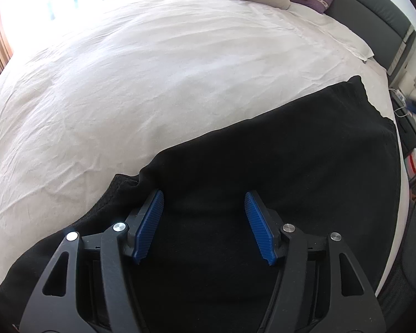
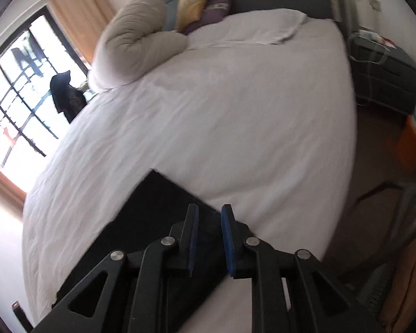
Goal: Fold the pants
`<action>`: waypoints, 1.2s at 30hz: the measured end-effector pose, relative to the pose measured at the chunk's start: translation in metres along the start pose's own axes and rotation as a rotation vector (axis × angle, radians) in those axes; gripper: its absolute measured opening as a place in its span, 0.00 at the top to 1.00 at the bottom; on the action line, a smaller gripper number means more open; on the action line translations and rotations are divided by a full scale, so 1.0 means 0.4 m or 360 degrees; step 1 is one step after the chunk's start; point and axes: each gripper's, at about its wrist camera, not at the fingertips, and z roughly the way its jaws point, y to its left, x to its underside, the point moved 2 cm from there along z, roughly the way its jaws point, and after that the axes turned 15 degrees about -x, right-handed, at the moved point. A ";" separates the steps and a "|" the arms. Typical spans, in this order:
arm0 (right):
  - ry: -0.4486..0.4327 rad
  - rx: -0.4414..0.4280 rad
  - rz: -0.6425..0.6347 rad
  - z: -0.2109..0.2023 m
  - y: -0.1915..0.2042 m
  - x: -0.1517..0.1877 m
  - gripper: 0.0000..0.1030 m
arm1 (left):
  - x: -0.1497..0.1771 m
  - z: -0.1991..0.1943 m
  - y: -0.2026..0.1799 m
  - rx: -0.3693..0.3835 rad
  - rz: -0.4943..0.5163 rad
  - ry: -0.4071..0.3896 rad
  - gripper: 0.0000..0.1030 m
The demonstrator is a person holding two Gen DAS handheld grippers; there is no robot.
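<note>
Black pants (image 1: 277, 161) lie flat on a white bed sheet (image 1: 152, 69), running from near left to the right edge of the bed. My left gripper (image 1: 203, 202) is open just above the pants near their left end, with nothing between its blue pads (image 1: 149, 222). In the right wrist view the pants (image 2: 158, 216) show as a dark folded rectangle near the bed's front. My right gripper (image 2: 209, 216) hovers above their right edge with the jaws a narrow gap apart and nothing in them.
A rolled beige duvet (image 2: 136, 36) and yellow and purple pillows (image 2: 194, 2) sit at the head of the bed. A dark nightstand (image 2: 385, 75) and an orange bin (image 2: 413, 141) stand on the right. A window (image 2: 16, 91) is at left.
</note>
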 end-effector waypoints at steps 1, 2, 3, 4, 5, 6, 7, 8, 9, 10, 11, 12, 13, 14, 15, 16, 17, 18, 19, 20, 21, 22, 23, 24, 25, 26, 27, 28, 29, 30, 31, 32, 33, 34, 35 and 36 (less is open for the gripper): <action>0.0069 -0.0119 -0.0060 0.026 0.048 0.004 0.77 | 0.001 -0.001 0.003 0.0004 -0.0006 0.0000 0.41; 0.0213 -0.0293 -0.0118 0.079 0.109 0.018 0.72 | 0.001 -0.002 0.002 0.0006 -0.0009 0.0001 0.41; 0.0327 -0.0426 -0.0141 0.123 0.150 0.034 0.71 | 0.001 -0.003 0.002 0.0007 -0.0010 0.0001 0.41; 0.0429 -0.0545 -0.0161 0.171 0.188 0.052 0.71 | 0.002 -0.004 0.004 0.0009 -0.0010 0.0002 0.41; 0.0512 -0.0609 -0.0186 0.220 0.217 0.070 0.71 | 0.002 -0.004 0.003 0.0010 -0.0011 0.0002 0.41; 0.0582 -0.0635 -0.0201 0.265 0.233 0.083 0.71 | 0.003 -0.004 0.005 0.0014 -0.0012 0.0002 0.41; 0.0664 -0.0659 -0.0186 0.314 0.235 0.097 0.70 | 0.003 -0.005 0.007 0.0020 -0.0015 0.0002 0.41; 0.0747 -0.0654 -0.0137 0.365 0.219 0.109 0.70 | 0.004 -0.007 0.012 0.0033 -0.0021 0.0001 0.41; 0.0789 -0.0599 -0.0099 0.405 0.192 0.115 0.78 | 0.003 -0.009 0.018 0.0059 -0.0038 0.0000 0.41; 0.0762 -0.0582 -0.0047 0.429 0.153 0.107 1.00 | 0.002 -0.012 0.028 0.0092 -0.0061 0.0000 0.41; 0.0706 -0.0597 0.0041 0.436 0.112 0.088 1.00 | -0.002 -0.023 0.046 0.0148 -0.0107 0.0014 0.41; 0.0640 -0.0623 0.0165 0.431 0.069 0.066 1.00 | -0.007 -0.033 0.059 0.0171 -0.0139 0.0026 0.41; 0.0565 -0.0572 0.0251 0.417 0.030 0.044 1.00 | -0.016 -0.046 0.067 0.0168 -0.0163 0.0025 0.41; 0.0502 -0.0497 0.0263 0.398 0.008 0.025 1.00 | -0.027 -0.070 0.076 0.0150 -0.0171 -0.0017 0.41; 0.0448 -0.0409 0.0223 0.374 -0.003 0.008 1.00 | -0.035 -0.084 0.076 0.0156 -0.0157 -0.0050 0.41; 0.0415 -0.0343 0.0169 0.349 -0.001 -0.004 0.96 | -0.043 -0.089 0.072 0.0172 -0.0127 -0.0061 0.41; 0.0409 -0.0308 0.0117 0.324 0.010 -0.008 0.82 | -0.045 -0.085 0.068 0.0177 -0.0107 -0.0052 0.41; 0.0420 -0.0349 0.0077 0.300 0.030 -0.003 0.76 | -0.045 -0.068 0.062 0.0187 -0.0083 -0.0018 0.41; 0.0439 -0.0425 0.0052 0.283 0.054 0.010 0.71 | -0.041 -0.035 0.060 0.0210 -0.0073 0.0050 0.41; 0.0476 -0.0528 0.0011 0.262 0.085 0.030 0.70 | -0.038 -0.006 0.061 0.0231 -0.0085 0.0097 0.42; 0.0515 -0.0610 -0.0042 0.246 0.110 0.056 0.67 | -0.039 0.007 0.067 0.0245 -0.0104 0.0091 0.42; 0.0567 -0.0661 -0.0105 0.238 0.136 0.087 0.58 | -0.045 0.013 0.072 0.0254 -0.0118 0.0078 0.42; 0.0632 -0.0663 -0.0161 0.240 0.151 0.126 0.52 | -0.061 0.019 0.078 0.0233 -0.0121 0.0079 0.42; 0.0690 -0.0626 -0.0189 0.249 0.150 0.160 0.52 | -0.070 0.022 0.081 0.0229 -0.0122 0.0080 0.42; 0.0734 -0.0569 -0.0199 0.264 0.135 0.188 0.55 | -0.079 0.027 0.087 0.0222 -0.0123 0.0082 0.42; 0.0715 -0.0562 -0.0177 0.270 0.111 0.201 0.67 | -0.096 0.037 0.097 0.0198 -0.0123 0.0094 0.42; 0.0679 -0.0572 -0.0140 0.270 0.089 0.199 0.75 | -0.106 0.041 0.105 0.0169 -0.0123 0.0097 0.42; 0.0681 -0.0558 -0.0087 0.275 0.070 0.188 0.90 | -0.119 0.047 0.115 0.0140 -0.0134 0.0105 0.42; 0.0687 -0.0524 -0.0035 0.274 0.051 0.178 0.96 | -0.130 0.041 0.129 0.0088 -0.0168 0.0106 0.42; 0.0681 -0.0484 -0.0008 0.268 0.037 0.165 0.95 | -0.136 0.031 0.141 0.0033 -0.0191 0.0092 0.42; 0.0662 -0.0425 -0.0021 0.249 0.024 0.153 0.94 | -0.139 0.017 0.152 -0.0007 -0.0213 0.0071 0.42; 0.0640 -0.0357 -0.0049 0.230 0.020 0.142 0.86 | -0.137 -0.008 0.158 0.0006 -0.0238 0.0044 0.43; 0.0618 -0.0330 -0.0069 0.209 0.020 0.131 0.78 | -0.128 -0.039 0.154 0.0070 -0.0258 0.0013 0.43; 0.0600 -0.0375 -0.0070 0.189 0.025 0.120 0.63 | -0.117 -0.062 0.142 0.0122 -0.0258 -0.0005 0.43; 0.0595 -0.0467 -0.0063 0.172 0.034 0.120 0.58 | -0.093 -0.083 0.110 0.0202 -0.0208 -0.0002 0.43; 0.0607 -0.0565 -0.0064 0.163 0.046 0.129 0.57 | -0.073 -0.087 0.073 0.0252 -0.0153 0.0016 0.43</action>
